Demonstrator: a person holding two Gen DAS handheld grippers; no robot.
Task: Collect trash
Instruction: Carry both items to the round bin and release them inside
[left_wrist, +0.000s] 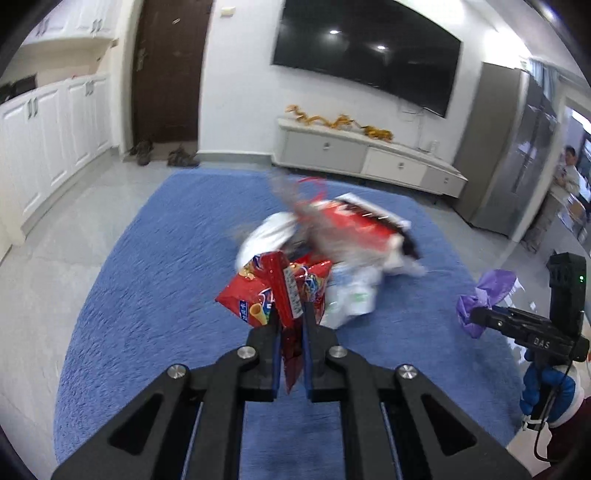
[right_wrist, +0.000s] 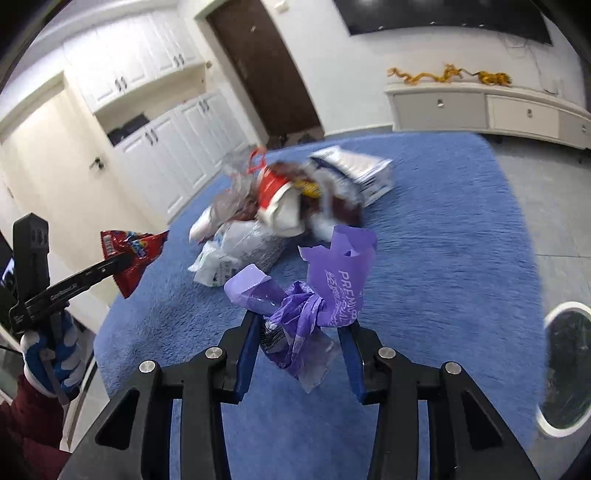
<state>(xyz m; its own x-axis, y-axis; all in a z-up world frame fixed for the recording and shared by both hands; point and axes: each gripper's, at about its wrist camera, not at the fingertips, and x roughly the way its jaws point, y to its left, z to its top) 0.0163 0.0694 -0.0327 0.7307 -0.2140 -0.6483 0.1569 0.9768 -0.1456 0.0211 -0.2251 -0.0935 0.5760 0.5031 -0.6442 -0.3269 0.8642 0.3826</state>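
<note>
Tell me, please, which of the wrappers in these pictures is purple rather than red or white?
It is the crumpled purple plastic bag with white lettering, held in the right tool. The left tool grips a red snack packet; the rest lies piled on the blue rug.

A blue rug (left_wrist: 155, 280) covers the tiled floor; a wall-mounted television (left_wrist: 365, 55), dark door (left_wrist: 168, 70), perhaps shoes (left_wrist: 142, 152).

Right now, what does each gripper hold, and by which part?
Left gripper: red snack bag, pinched at its edge. Right gripper: purple plastic bag, around its crumpled middle.

A home living room — wall-mounted television (left_wrist: 365, 51), low media cabinet (left_wrist: 365, 158), blue rug (left_wrist: 155, 280).
</note>
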